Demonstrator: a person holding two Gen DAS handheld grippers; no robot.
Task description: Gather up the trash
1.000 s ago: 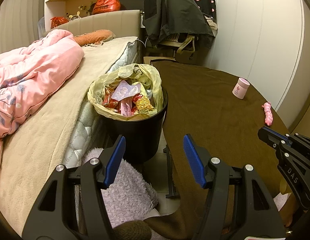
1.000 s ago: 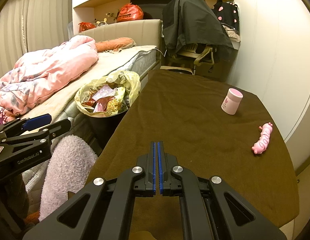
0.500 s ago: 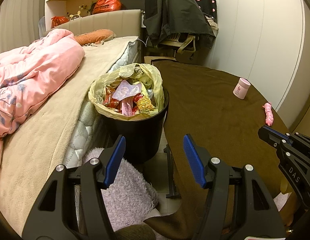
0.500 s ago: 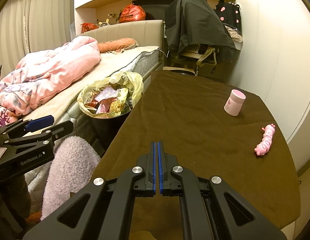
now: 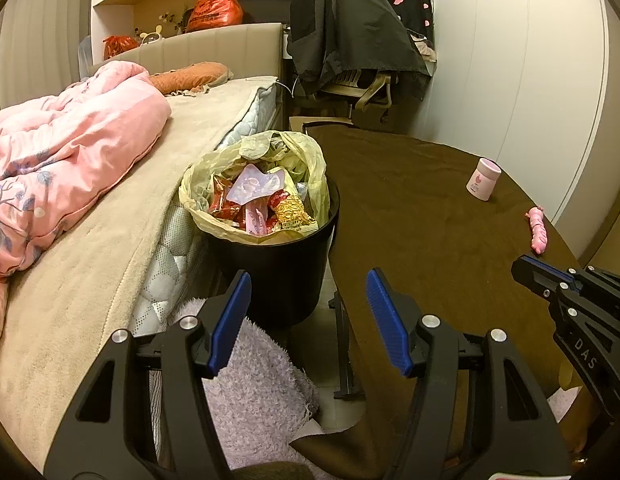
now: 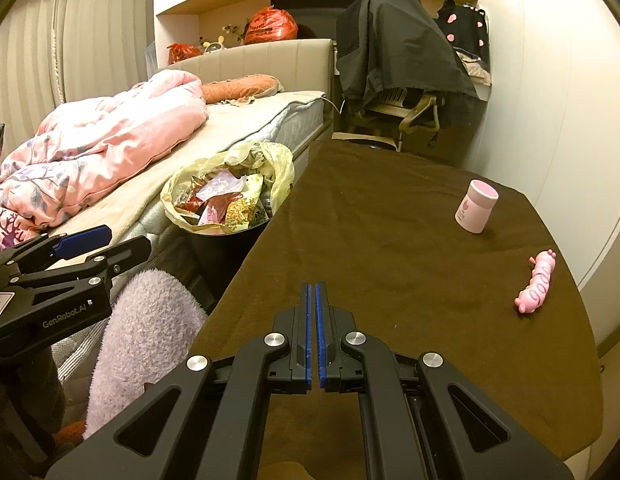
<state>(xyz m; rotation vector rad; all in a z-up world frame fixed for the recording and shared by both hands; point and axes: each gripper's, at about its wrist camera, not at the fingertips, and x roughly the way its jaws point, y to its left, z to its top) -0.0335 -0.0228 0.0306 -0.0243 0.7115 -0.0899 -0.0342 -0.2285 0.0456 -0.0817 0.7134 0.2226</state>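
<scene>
Clearly the black bin, centre frame beside the bed, is heaped with wrappers; tugging its yellow liner could spill them. Left claw apart and empty, right claw together over the brown surface

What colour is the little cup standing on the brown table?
Pink, with a white body; the cup shows best in the right wrist view.
</scene>
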